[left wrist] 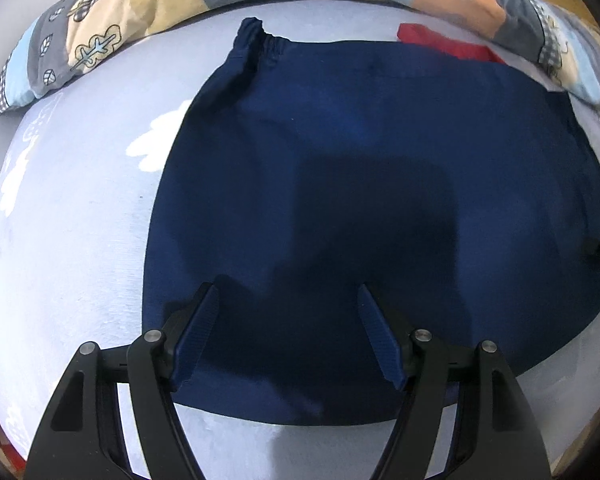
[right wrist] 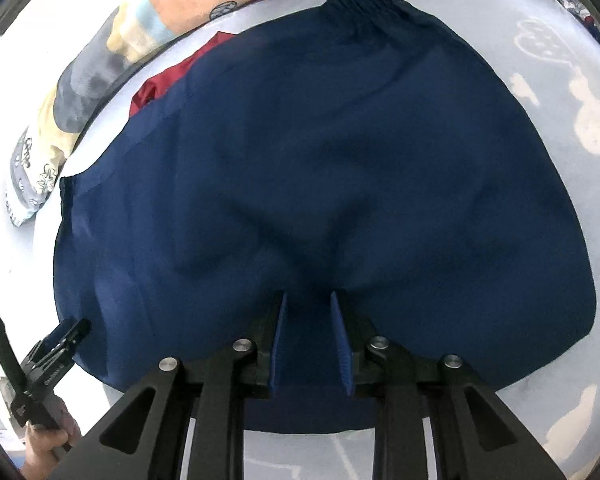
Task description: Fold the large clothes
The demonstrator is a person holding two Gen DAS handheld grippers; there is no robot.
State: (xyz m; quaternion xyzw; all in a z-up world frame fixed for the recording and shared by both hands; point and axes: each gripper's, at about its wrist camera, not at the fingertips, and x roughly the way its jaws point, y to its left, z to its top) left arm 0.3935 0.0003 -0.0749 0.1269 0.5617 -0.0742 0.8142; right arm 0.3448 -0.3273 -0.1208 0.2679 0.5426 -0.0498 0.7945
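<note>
Pale blue bed sheet with white cloud prints carries the work; a patchwork quilt is bunched along its far edge, and a red cloth shows between that quilt and the garment. I see the navy garment spread flat and already doubled over, its gathered elastic hem at the far corner and its near edge running across just ahead of both tools.

My left gripper hovers over the near edge with its fingers wide apart and nothing between them; the cloth lies directly ahead and below. My right gripper sits over the same near edge, toward the garment's right half, its fingers drawn to a narrow gap. Dark cloth fills that gap, but I cannot tell whether a fold is pinched or merely seen through it. Creases radiate from that point, which suggests, as I judge it, some tug on the fabric.

From the right wrist view the left tool appears at the lower left, beside the garment's left border. The next fold, I judge, carries the near edge away toward the elastic hem. Nothing lies on the garment; the red cloth and quilt crowd only the far side.
</note>
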